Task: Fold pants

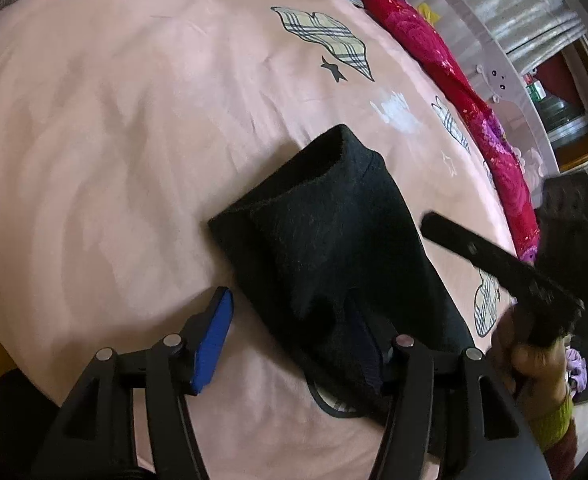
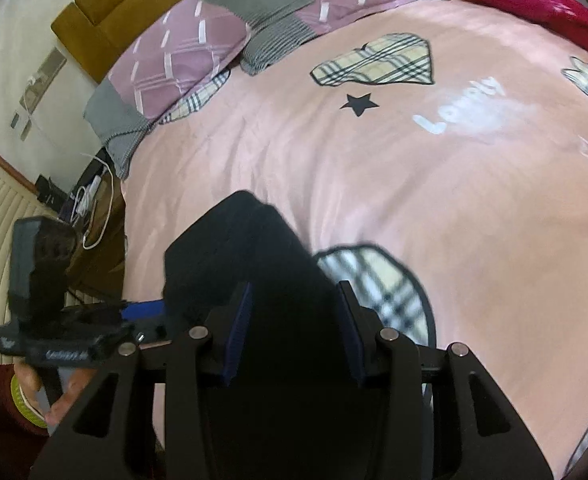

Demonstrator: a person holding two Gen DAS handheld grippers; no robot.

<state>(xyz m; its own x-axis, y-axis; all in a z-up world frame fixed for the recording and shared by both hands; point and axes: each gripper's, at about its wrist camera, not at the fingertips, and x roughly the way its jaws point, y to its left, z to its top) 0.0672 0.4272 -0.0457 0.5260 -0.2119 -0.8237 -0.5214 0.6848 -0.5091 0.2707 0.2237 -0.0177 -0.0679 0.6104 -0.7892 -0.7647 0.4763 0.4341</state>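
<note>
Pants, black, folded into a thick wedge, lie on the pink bedspread near its close edge; in the left wrist view their lower end runs under the left gripper's frame and is cut off. Fabric is so dark that folds and seams barely read; waistband or leg end, cannot tell.

Left gripper: jaws stand wide. One blue pad is clear of the cloth, resting just beside the pants' edge; the other pad is half buried in black fabric. Nothing pinched between them.

Right gripper: jaws at a middling width with a bundle of the black pants filling the gap, both pads against the cloth, so it grips the pants. Everything below the pads is one black mass, cloth and frame hard to separate.

Each view catches the other gripper at its border, motion-blurred. A hand with a yellow-green cuff holds the right one; frame edge cuts it off.

Writing: white word on the bedspread, roughly "Lovely", smeared and only partly legible. Small white lettering on the left gripper's body in the right wrist view, unreadable.

Plaid heart patches and a black star print the spread. Purple pillow and red blanket sit at the far edges, partly cropped.
</note>
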